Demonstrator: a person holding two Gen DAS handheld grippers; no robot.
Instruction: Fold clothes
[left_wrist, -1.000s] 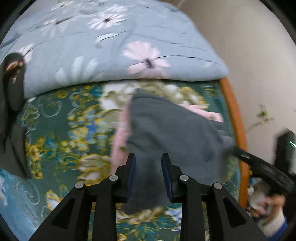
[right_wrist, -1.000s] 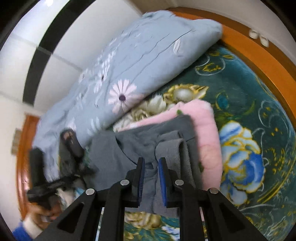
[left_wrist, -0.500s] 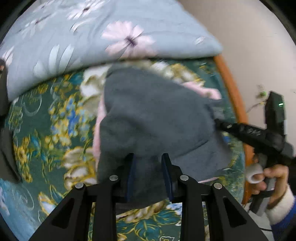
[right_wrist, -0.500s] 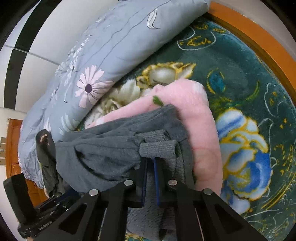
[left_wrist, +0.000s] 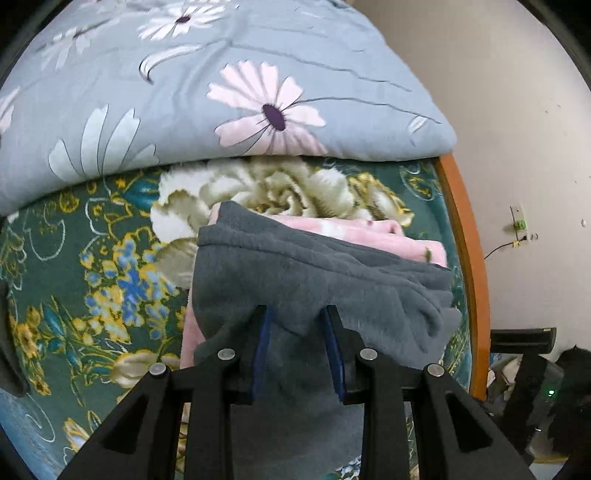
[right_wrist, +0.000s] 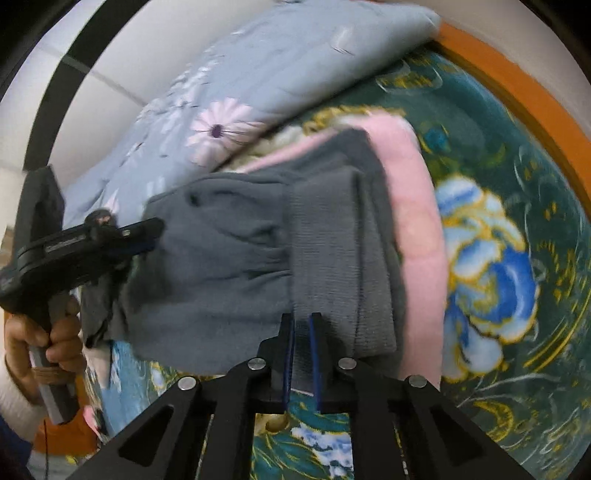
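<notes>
A dark grey fleece garment lies folded over a pink folded garment on the bed. My left gripper is shut on a thick fold at one edge, and grey cloth fills the gap between its blue pads. In the right wrist view the left gripper holds that edge lifted at the left, with a hand around its handle. My right gripper is shut on the ribbed band of the grey garment, near the pink garment.
A green floral blanket covers the bed. A rolled blue-grey flowered quilt lies along the far side. The orange wooden bed frame and a beige wall border the right. In the right wrist view the frame curves past the blanket.
The grey garment was lifted and spread between both grippers, then came down over the pink pile. My right gripper's fingers closed tighter on the ribbed band.
</notes>
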